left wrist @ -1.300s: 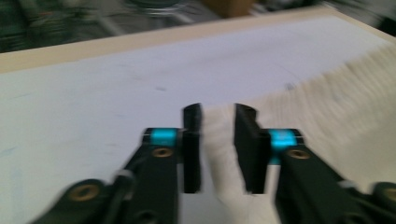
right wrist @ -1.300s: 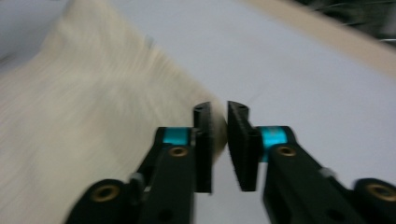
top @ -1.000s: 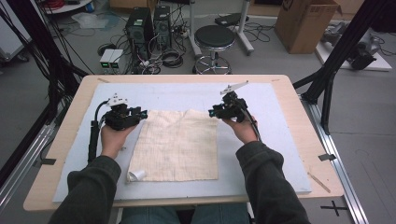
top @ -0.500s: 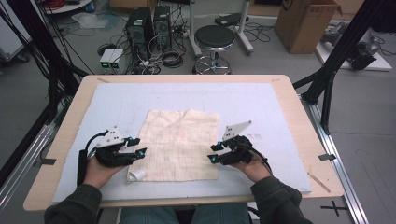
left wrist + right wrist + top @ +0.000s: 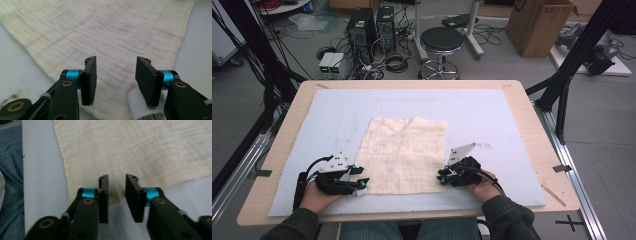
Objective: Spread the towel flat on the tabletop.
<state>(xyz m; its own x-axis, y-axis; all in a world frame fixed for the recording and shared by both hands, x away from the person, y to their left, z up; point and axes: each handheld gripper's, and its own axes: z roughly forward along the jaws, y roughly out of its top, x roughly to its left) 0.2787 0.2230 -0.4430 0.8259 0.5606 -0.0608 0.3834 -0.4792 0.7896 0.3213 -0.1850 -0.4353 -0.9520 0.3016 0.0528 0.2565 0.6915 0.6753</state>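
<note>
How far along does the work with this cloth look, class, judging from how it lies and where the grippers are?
Looks done: the cream cloth lies spread flat on the blue mat.
In hand: the left gripper and right gripper sit at its two near corners, jaws open, the cloth not yet pinched.
Probably left: closing on the corners, perhaps to fold; no fold shows yet.

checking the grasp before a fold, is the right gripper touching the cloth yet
Cannot tell. In the right gripper view the open fingers straddle the corner of the cloth, but neither that view nor the high view shows contact or a gap.
</note>
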